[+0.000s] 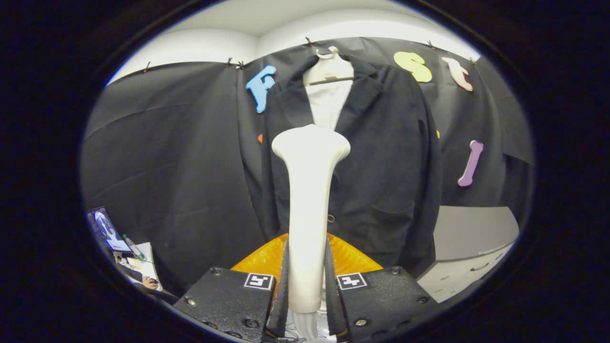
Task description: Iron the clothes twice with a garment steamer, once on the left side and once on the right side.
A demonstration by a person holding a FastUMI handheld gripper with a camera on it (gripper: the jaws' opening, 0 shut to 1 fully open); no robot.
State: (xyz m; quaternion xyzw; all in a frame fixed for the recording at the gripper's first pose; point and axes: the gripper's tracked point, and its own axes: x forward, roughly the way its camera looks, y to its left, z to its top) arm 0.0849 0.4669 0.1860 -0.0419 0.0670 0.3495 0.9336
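Clamping the garment steamer (309, 200) from both sides, the gripper (307, 286) has its two fingers (281, 290) pressed flat against the lower part of the handle, so the tongs are narrowed right onto it. The steamer stands upright between them, its slim shaft rising and flaring into a wide head that sits in front of the chest of the jacket (381, 162). Just behind the fingers an orange surface (259, 259) spreads to either side of the handle. Beyond it the dark jacket hangs straight on a pale hanger (329, 69), a white shirt (329, 102) showing in the open collar and a button (330, 218) just beside the shaft. The hanger hooks at the top edge of the black cloth wall (162, 157). Beyond the right hem of the jacket stands a light cabinet with drawers (464, 267).
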